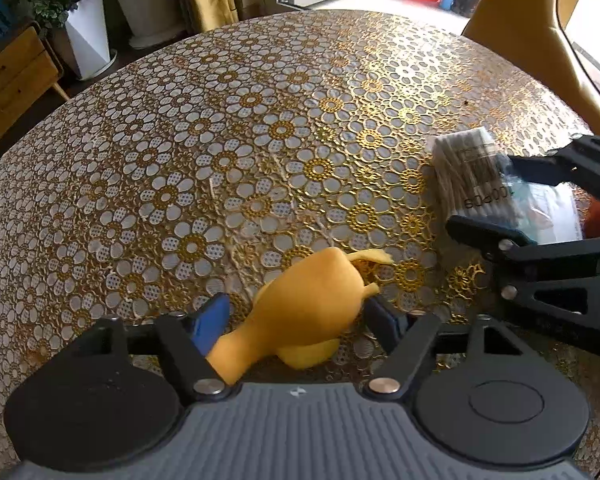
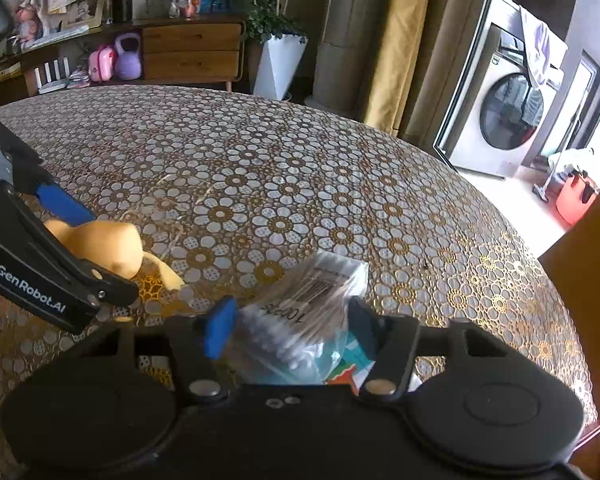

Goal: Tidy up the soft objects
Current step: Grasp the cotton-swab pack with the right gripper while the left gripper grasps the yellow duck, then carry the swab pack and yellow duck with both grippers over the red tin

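A yellow soft rubber toy (image 1: 312, 292) lies on the flower-patterned tablecloth (image 1: 260, 120), close to the near edge. My left gripper (image 1: 296, 316) points down over it with a blue pad on either side, pinching its body. In the right wrist view the same toy (image 2: 108, 240) sits between the left gripper's (image 2: 108, 254) fingers. A clear bag of cotton swabs (image 2: 320, 288) is squeezed between the pads of my right gripper (image 2: 290, 324). From the left wrist view, that bag (image 1: 464, 168) sits inside the right gripper's (image 1: 484, 192) fingers at the table's right side.
A teal, white and orange packet (image 2: 348, 364) lies under the swab bag. A yellow chair (image 1: 512, 20) stands at the far right of the table. Beyond the table are a wooden sideboard (image 2: 192, 52), a white planter (image 2: 278, 64) and a washing machine (image 2: 508, 116).
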A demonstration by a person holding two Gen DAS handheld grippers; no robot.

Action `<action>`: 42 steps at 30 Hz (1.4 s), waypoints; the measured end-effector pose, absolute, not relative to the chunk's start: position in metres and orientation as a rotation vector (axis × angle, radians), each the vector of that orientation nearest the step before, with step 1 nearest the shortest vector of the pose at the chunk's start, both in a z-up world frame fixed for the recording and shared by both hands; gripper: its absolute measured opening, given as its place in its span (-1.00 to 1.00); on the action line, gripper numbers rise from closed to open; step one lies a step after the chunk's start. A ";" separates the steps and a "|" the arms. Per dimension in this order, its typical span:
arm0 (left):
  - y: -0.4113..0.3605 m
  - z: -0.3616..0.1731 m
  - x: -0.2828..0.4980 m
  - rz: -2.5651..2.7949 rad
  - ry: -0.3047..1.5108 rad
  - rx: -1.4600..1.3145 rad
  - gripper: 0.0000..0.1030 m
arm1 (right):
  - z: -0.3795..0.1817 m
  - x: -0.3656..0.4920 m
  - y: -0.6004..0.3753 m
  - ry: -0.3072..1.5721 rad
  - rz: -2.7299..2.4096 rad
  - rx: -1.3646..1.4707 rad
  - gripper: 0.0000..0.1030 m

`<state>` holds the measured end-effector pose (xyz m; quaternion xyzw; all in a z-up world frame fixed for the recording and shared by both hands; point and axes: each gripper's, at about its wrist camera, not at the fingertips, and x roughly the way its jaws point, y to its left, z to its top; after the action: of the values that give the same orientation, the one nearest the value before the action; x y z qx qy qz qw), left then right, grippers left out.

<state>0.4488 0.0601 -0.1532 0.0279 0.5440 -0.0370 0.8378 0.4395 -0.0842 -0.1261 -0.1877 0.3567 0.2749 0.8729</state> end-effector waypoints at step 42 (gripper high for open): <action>-0.030 0.008 0.314 -0.234 0.936 0.024 -0.33 | 0.009 0.275 -0.187 0.569 0.579 -0.195 -0.13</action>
<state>0.3141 -0.0303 0.0084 0.0116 0.4502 -0.1127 0.8857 0.2748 -0.1875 0.0093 -0.0945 0.2761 0.2812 0.9142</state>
